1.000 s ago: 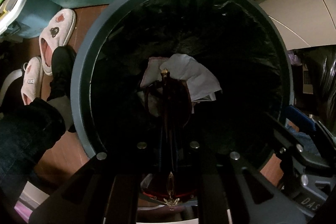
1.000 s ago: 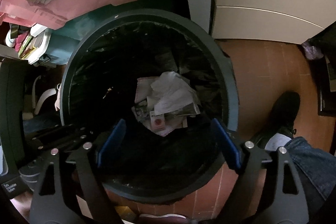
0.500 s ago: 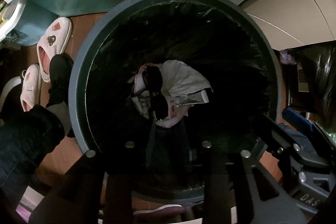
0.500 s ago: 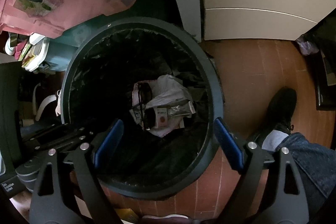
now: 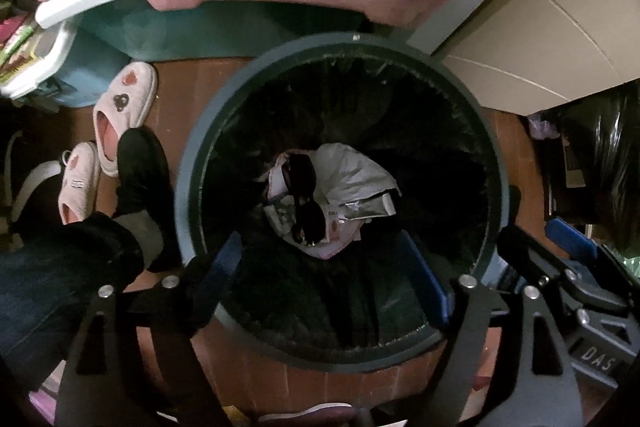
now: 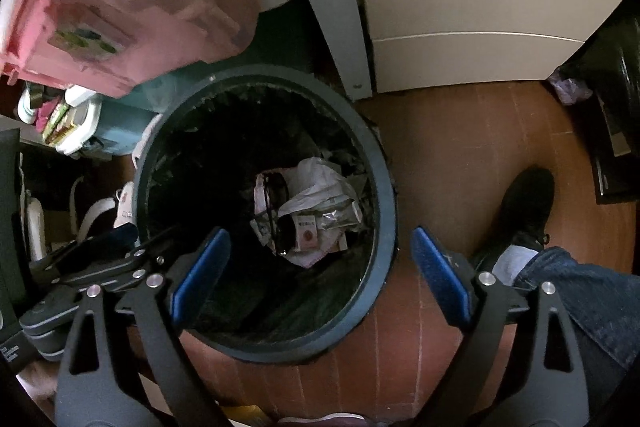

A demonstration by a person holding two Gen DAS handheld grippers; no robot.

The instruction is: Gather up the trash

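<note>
Two grippers: both hang above the bin [image 5: 188,171], fingers pointing down into it.
Change: a second ago the left gripper [image 5: 320,267] was clamped on dark sunglasses [image 5: 305,203] over the bin; now its jaws stand wide apart and hold nothing.
Sunglasses: lying at the bottom of the bin on the paper trash [image 5: 352,183], lenses up, well below the fingertips.
Meaning: this piece reads as dropped and done; the left gripper is free for the next item.
Slippers [image 5: 120,115]: left of the bin on the floor, beside the person's black shoe [image 5: 138,167].
Left pose: it has risen since the drop, the bin now looking smaller; its blue pads [image 5: 218,271] straddle the near rim.
Right gripper [image 6: 320,267]: jaws wide apart too, nothing between them, just as a second ago.
Right pose: to the right of the left gripper, whose body shows at this view's left edge; one pad over the bin, the other over the floor [image 6: 460,155].
Next: likely lifting away to find more trash; none is visible on the floor nearby.
</note>
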